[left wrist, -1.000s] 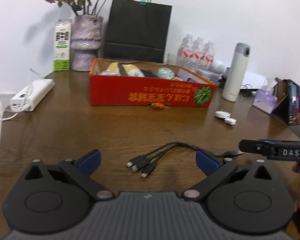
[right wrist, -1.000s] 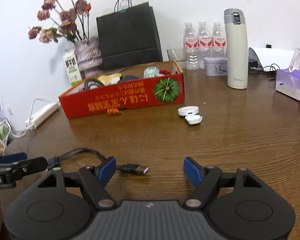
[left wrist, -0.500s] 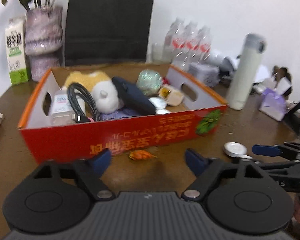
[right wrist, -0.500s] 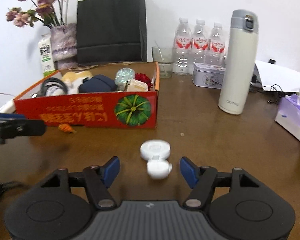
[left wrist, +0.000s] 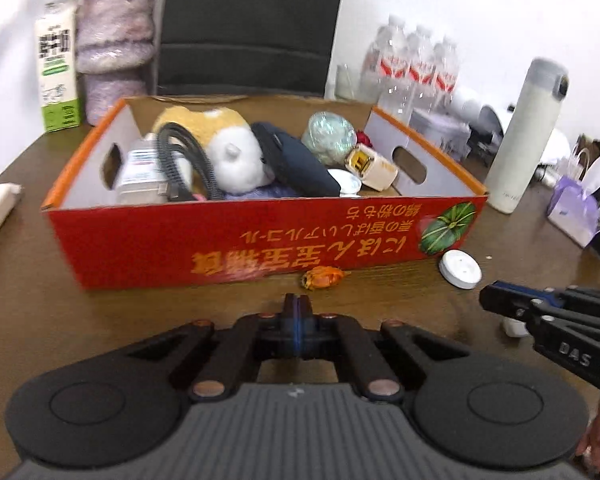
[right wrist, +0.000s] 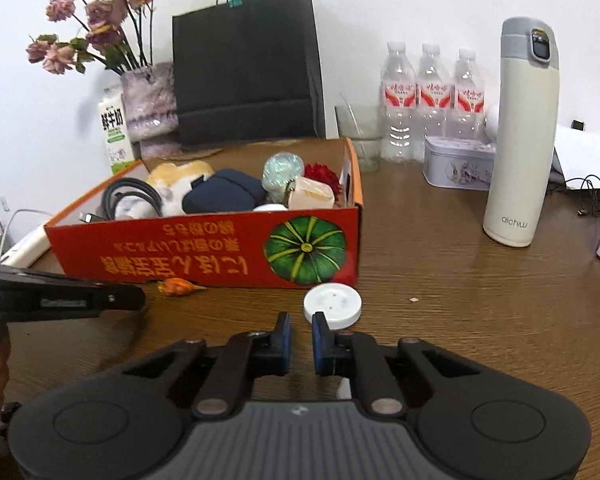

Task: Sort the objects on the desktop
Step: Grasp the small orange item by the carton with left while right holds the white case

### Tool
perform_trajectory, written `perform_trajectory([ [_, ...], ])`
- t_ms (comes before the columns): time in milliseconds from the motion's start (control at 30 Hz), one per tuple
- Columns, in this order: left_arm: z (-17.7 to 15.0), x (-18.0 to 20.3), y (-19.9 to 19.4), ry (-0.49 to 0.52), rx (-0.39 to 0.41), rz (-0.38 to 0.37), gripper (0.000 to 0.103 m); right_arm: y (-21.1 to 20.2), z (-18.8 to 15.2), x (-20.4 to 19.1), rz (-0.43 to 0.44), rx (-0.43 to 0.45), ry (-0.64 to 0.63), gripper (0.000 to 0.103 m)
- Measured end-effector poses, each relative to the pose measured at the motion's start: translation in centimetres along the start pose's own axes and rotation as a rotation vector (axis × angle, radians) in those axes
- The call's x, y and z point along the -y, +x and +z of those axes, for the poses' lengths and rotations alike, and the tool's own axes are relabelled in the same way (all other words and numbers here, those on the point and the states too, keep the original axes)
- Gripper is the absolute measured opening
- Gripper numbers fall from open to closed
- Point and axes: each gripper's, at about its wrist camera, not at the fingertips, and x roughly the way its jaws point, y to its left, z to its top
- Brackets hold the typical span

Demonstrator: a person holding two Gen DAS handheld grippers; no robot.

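Observation:
A red cardboard box (left wrist: 260, 240) (right wrist: 204, 248) holds a plush toy, a cable, a dark pouch and other small items. In front of it lie a small orange object (left wrist: 323, 276) (right wrist: 178, 287) and a white round disc (left wrist: 459, 269) (right wrist: 332, 304). My left gripper (left wrist: 297, 302) is shut with nothing in it, just short of the orange object. My right gripper (right wrist: 301, 322) is shut to a narrow slit, just before the disc, with nothing between its pads. A small white piece (left wrist: 514, 326) (right wrist: 342, 390) lies on the table under the right gripper's fingers.
A white thermos (right wrist: 520, 140), three water bottles (right wrist: 432, 100), a tin (right wrist: 458, 168) and a purple tissue pack (left wrist: 572, 208) stand at the right. Behind the box are a black paper bag (right wrist: 248, 72), a vase (left wrist: 114, 44) and a milk carton (left wrist: 56, 68).
Both grippers moved forward from the black multi-plug cable to the front of the red box. Both sets of jaws closed with nothing in them. The cable has left view.

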Motion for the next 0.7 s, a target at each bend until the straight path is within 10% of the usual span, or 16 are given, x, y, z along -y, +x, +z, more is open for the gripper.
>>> perform_trajectory([
  [400,-4.1,-1.1,-7.7,-0.001,0.082,-0.082,0.002,-5.4,-1.7,-1.6,0.049,0.057,-0.002,0.005],
  [467,-3.4,-0.7,-6.6,0.022,0.073,-0.1,0.008,-4.2,-1.1,-1.4,0.004,0.03,-0.03,0.02],
  [567,-1.4,0.6,-3.1,0.102,0.07,-0.08,0.049,-1.1,0.5,-0.6,-0.031,-0.034,-0.05,0.054],
  [700,1.3,2.1,1.8,0.13,-0.02,0.003,0.057,3.7,1.9,0.4,-0.091,-0.114,-0.06,0.052],
])
